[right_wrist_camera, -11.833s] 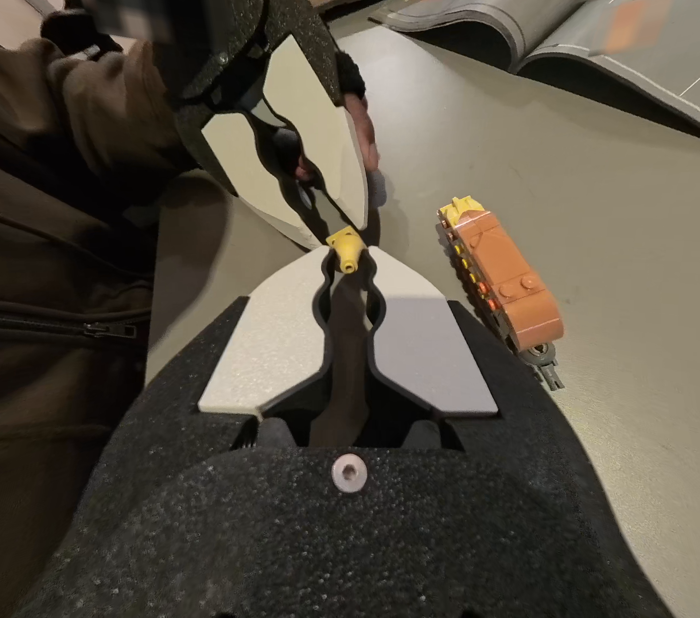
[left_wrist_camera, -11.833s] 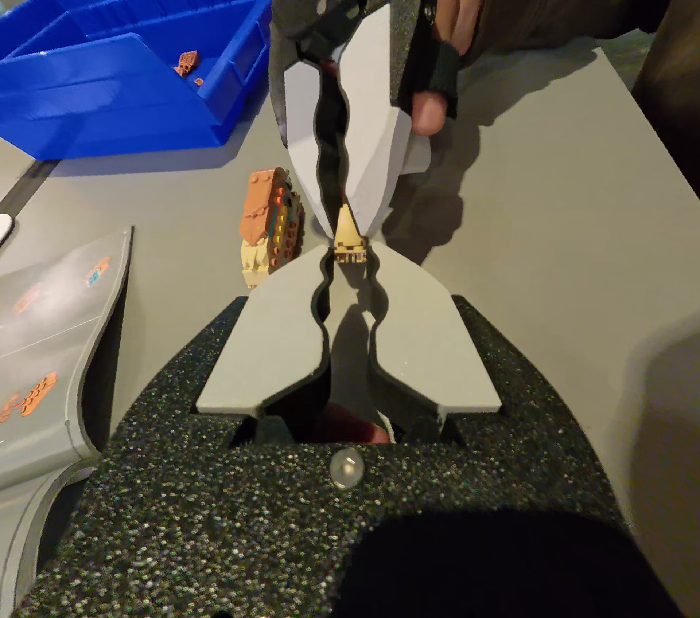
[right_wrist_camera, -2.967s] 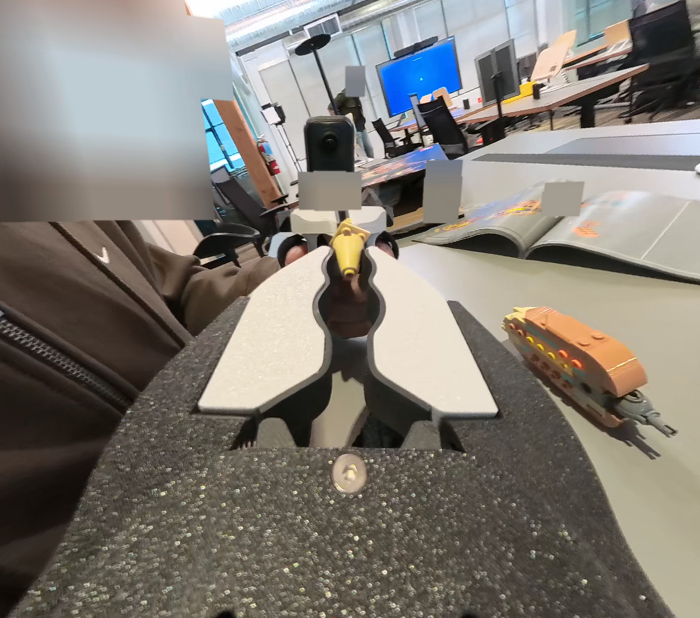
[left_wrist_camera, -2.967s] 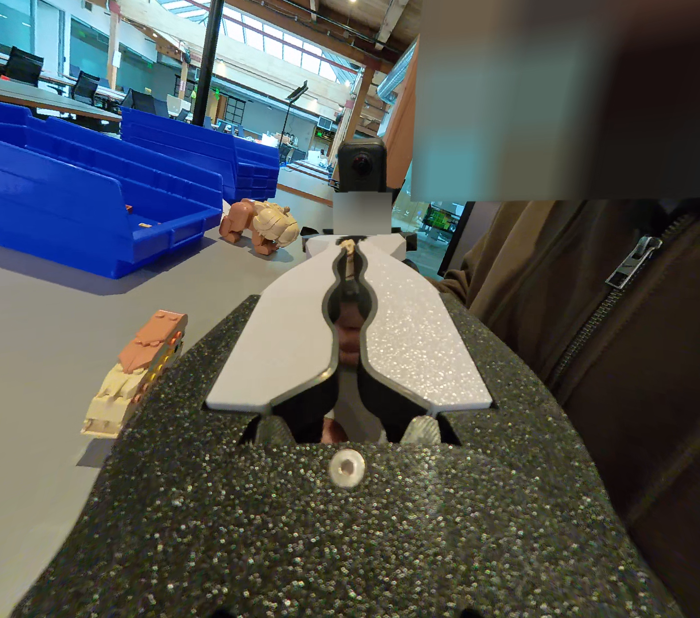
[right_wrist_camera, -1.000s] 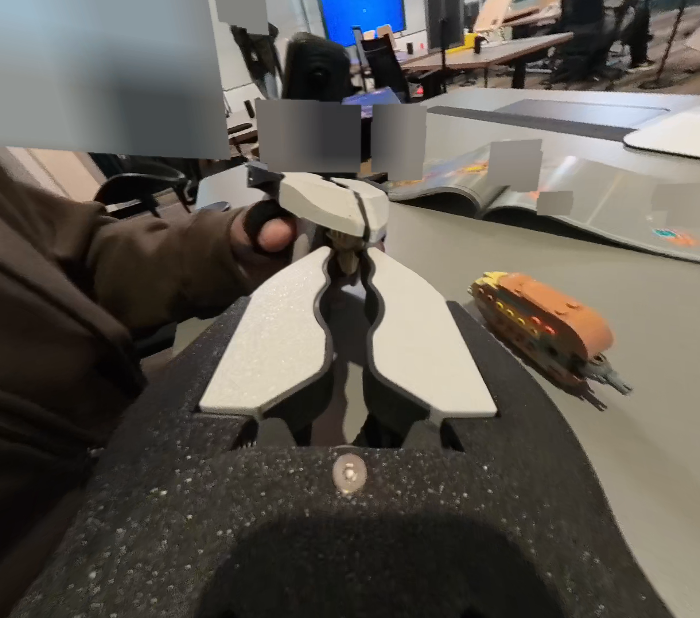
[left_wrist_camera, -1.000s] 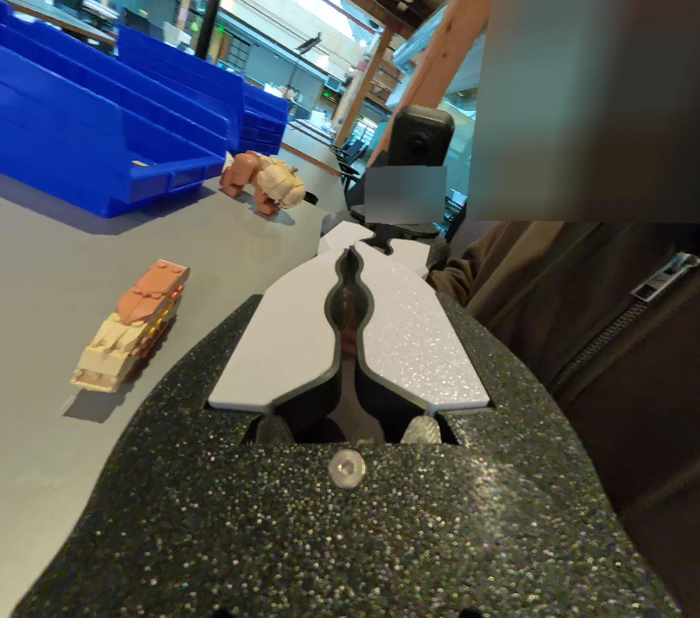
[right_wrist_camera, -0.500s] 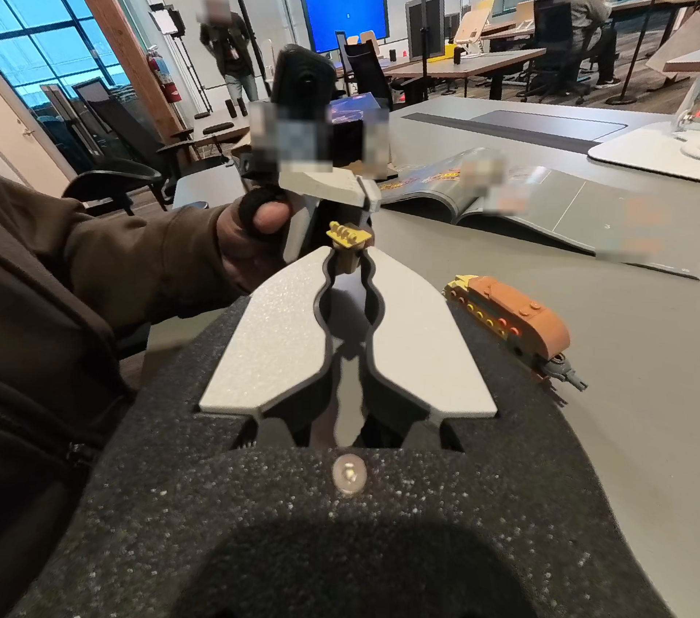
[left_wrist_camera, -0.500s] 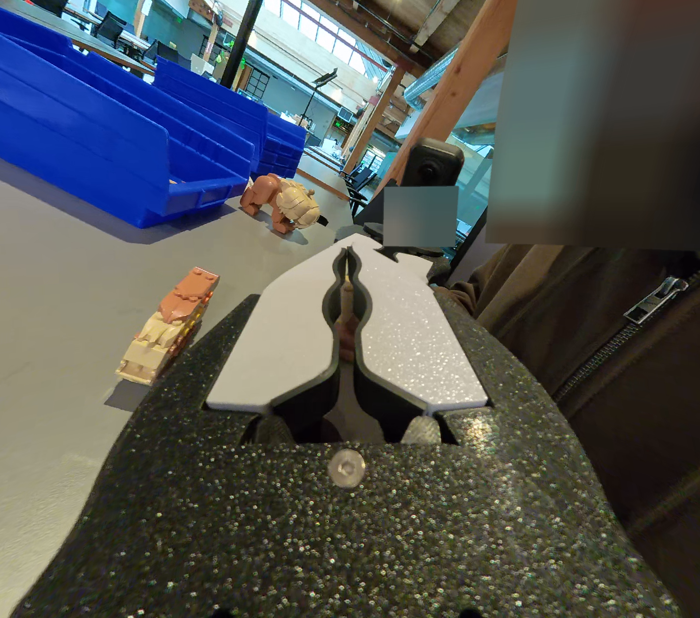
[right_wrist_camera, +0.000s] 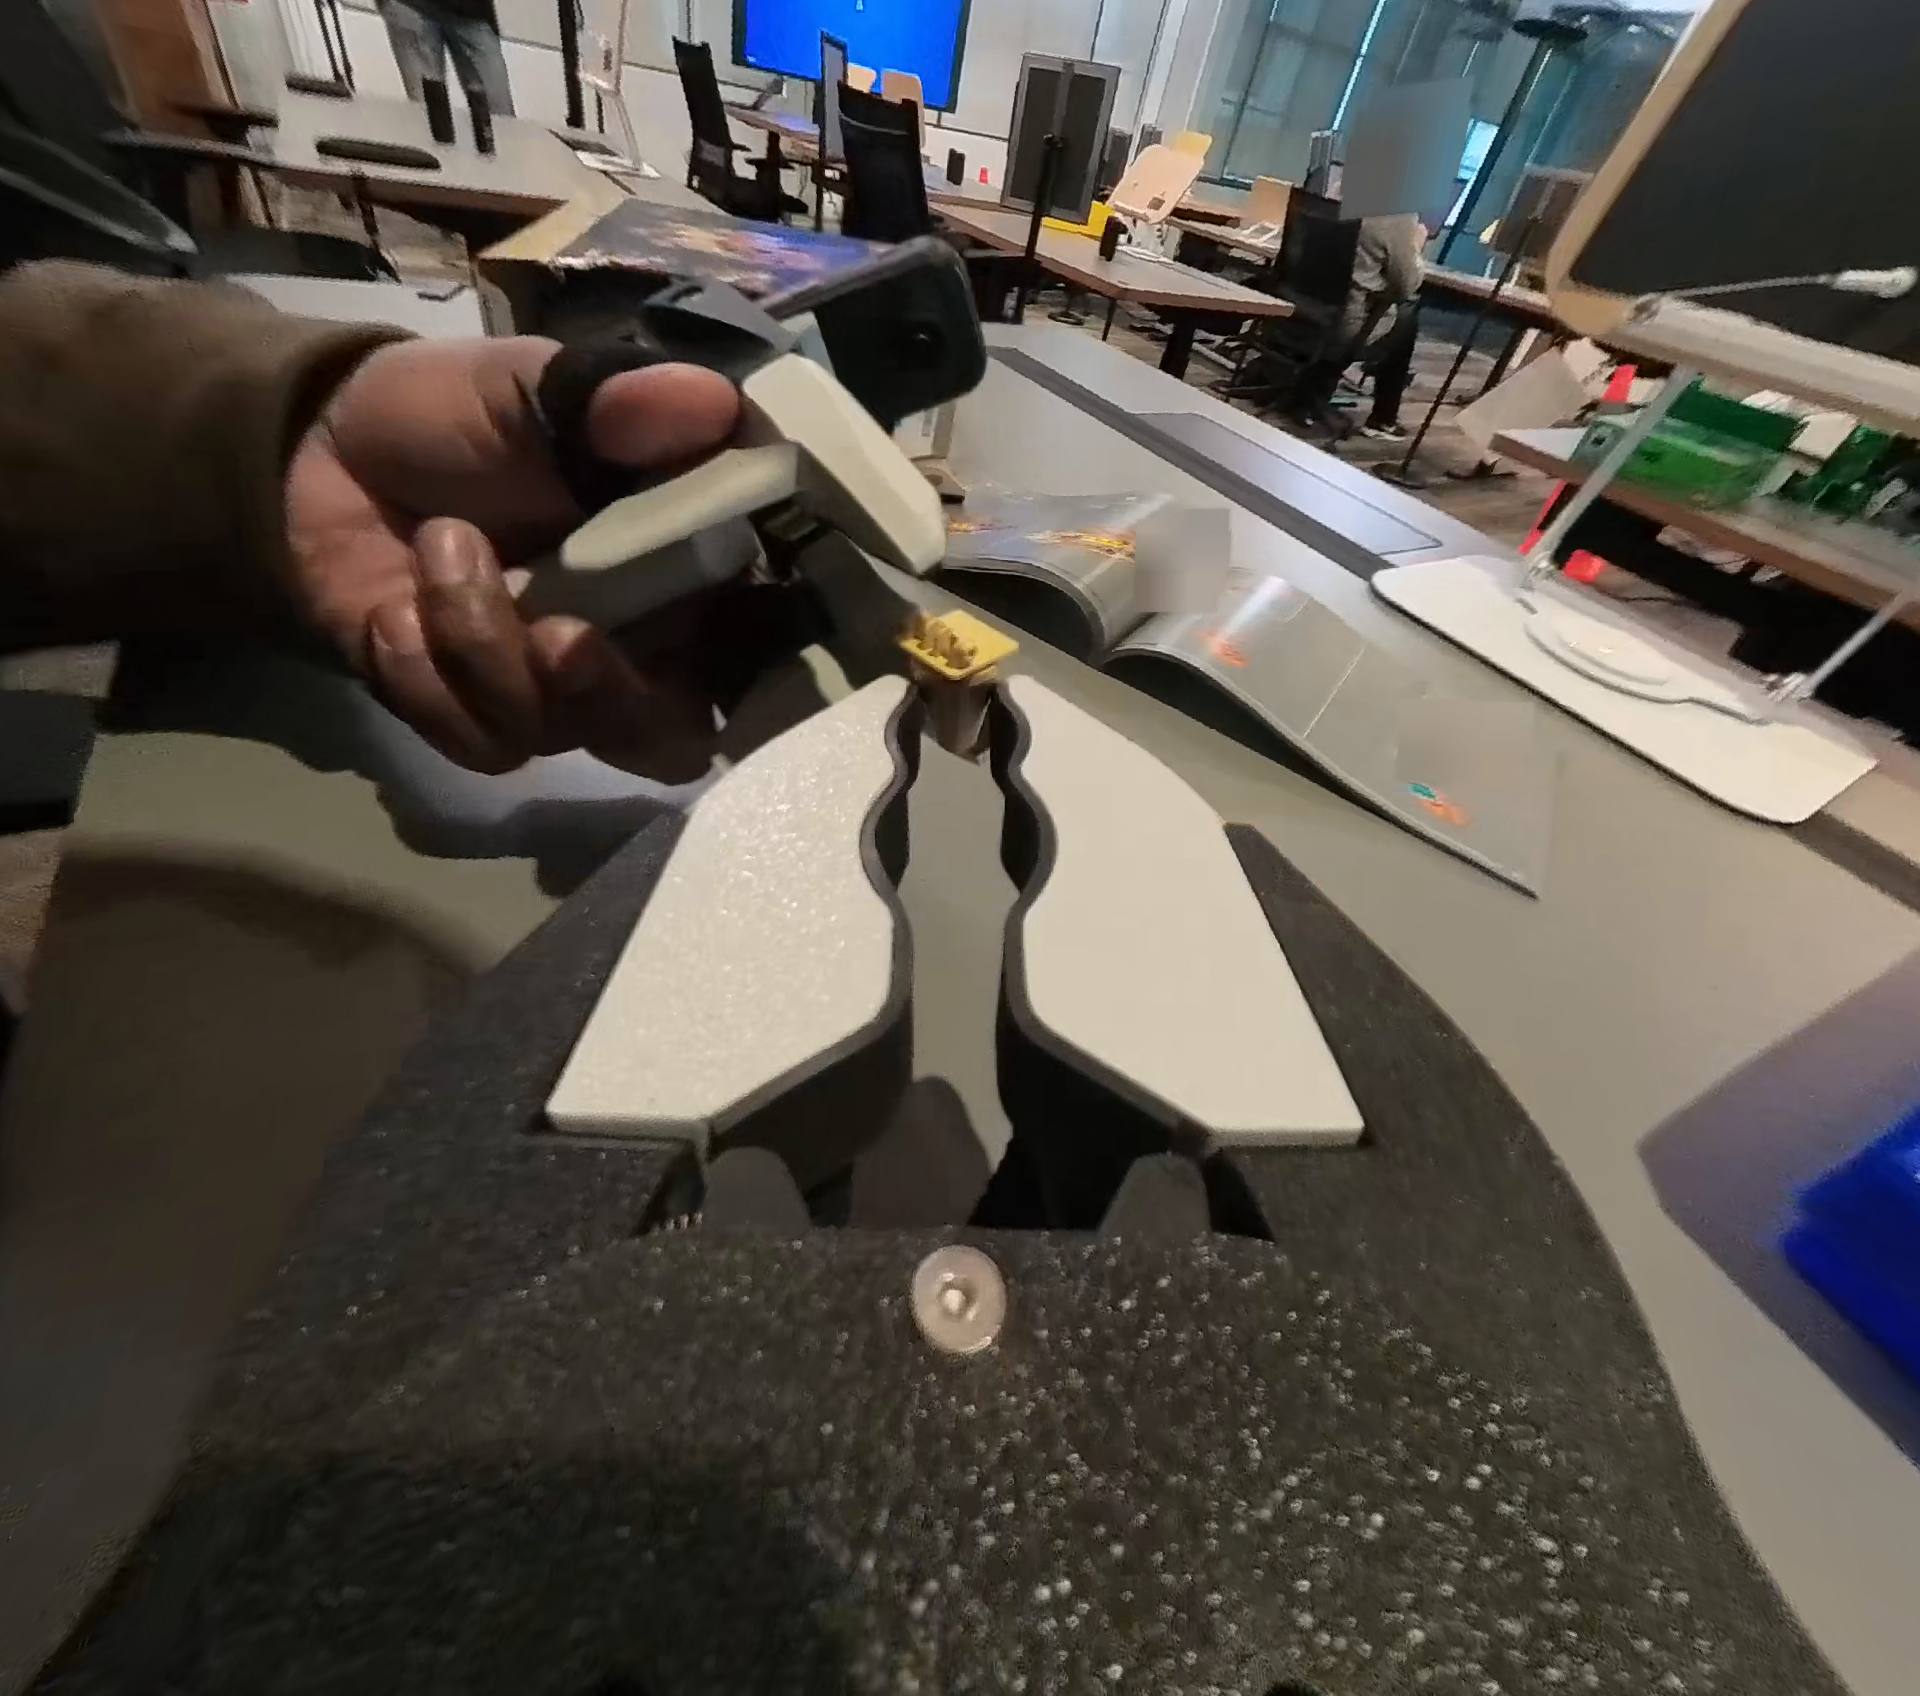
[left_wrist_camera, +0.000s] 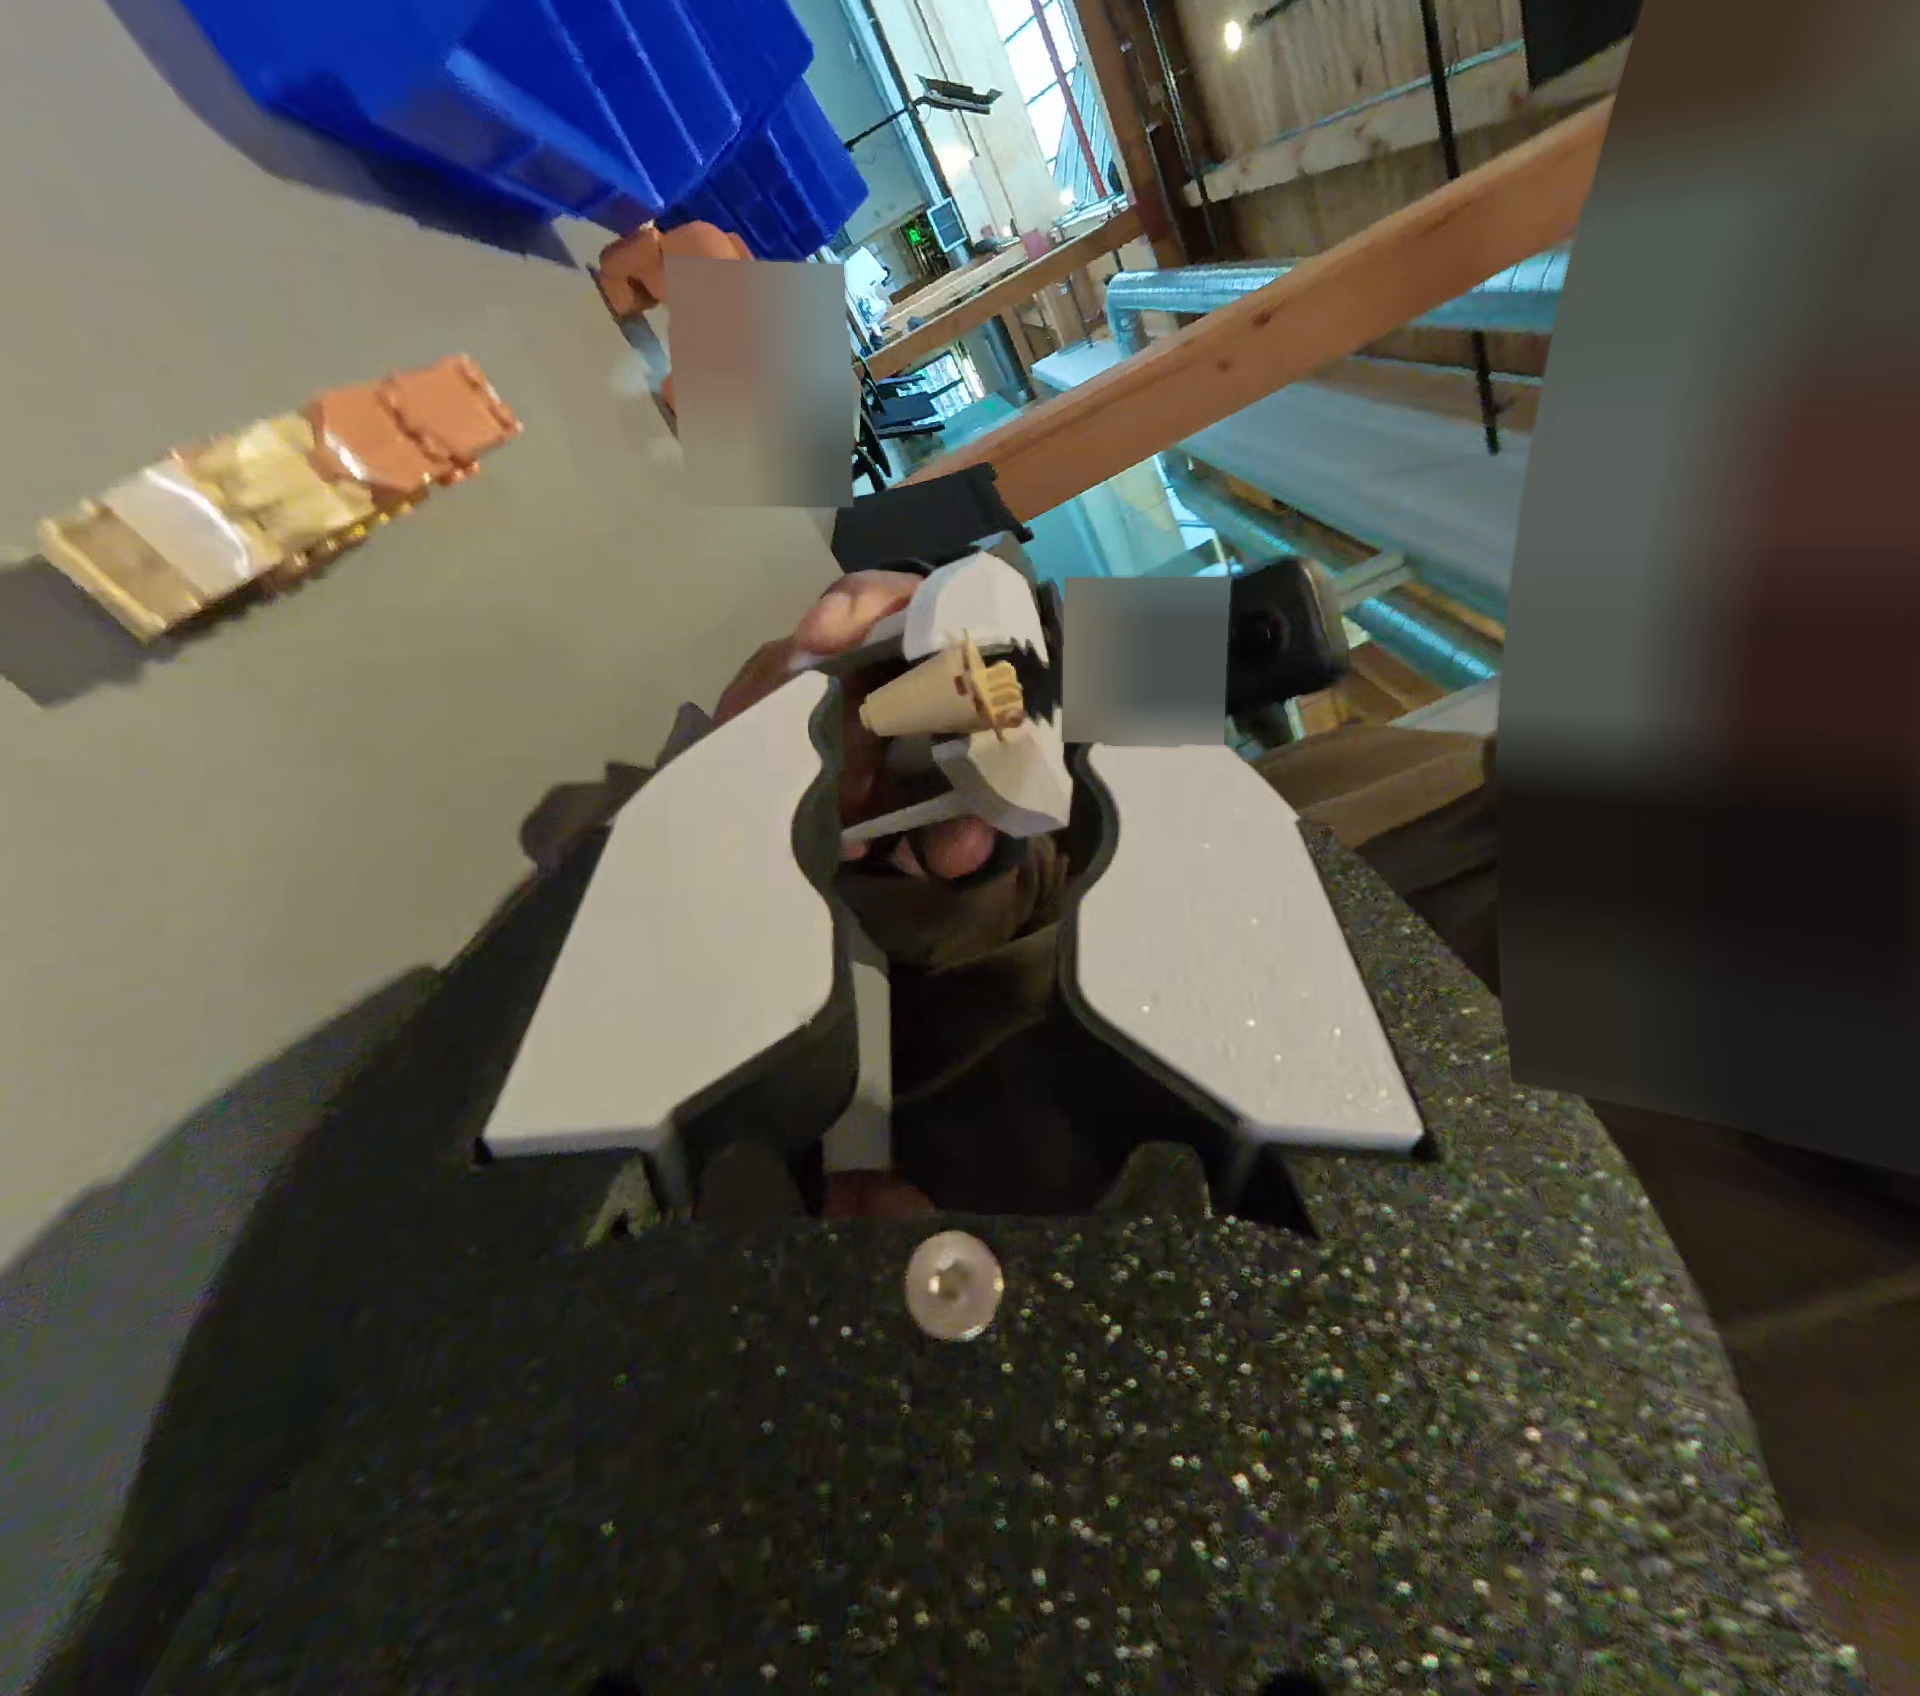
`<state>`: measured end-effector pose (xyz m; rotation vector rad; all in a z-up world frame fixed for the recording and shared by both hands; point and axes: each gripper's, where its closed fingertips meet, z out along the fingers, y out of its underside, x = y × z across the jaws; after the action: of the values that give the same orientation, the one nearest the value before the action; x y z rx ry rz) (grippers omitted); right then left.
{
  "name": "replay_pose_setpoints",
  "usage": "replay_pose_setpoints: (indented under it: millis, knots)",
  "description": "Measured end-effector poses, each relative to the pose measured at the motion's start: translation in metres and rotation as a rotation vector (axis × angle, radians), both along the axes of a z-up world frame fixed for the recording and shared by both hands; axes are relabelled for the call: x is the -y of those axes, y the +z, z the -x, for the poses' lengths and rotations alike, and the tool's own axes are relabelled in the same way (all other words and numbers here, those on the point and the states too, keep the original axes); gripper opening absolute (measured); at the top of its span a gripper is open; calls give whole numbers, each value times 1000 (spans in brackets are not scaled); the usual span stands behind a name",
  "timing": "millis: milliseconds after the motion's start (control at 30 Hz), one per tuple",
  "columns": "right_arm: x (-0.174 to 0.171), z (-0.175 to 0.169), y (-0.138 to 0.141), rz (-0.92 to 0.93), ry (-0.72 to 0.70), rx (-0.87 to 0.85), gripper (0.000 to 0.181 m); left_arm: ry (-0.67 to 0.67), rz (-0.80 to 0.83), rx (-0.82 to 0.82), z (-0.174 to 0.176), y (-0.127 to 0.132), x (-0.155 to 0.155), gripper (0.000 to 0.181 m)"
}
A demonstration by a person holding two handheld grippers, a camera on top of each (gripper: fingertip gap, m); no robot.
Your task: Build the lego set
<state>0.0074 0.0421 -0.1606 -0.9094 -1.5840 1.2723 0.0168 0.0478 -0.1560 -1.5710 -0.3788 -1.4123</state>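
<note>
Left wrist view: left tongs (left_wrist_camera: 951,773) spread wide, empty. Just beyond them the right tongs (left_wrist_camera: 987,690) clamp a tan cone sub-assembly (left_wrist_camera: 940,696). Part-built model (left_wrist_camera: 281,493) lies on the desk (left_wrist_camera: 260,815), well left of the cone; build looks part done.

Right wrist view: right tongs (right_wrist_camera: 956,701) pinch the cone's base; instruction booklet (right_wrist_camera: 1299,659) open behind it.

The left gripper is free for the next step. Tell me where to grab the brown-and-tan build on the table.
Probably mid-length, across the narrow width of the brown-and-tan build, with the open left gripper coming from above: it lies long and low on the table, sides exposed.
</note>
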Motion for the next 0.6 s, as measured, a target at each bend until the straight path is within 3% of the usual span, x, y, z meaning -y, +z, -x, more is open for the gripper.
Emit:
replay_pose_setpoints:
  millis: [233,600]
  knots:
    - [1,-1,2,-100,-34,-53,12,16,62,163,-3,-2,-4,34]
    - [5,-2,5,-161,-43,-80,12,11,14,185,-6,0,-2,26]
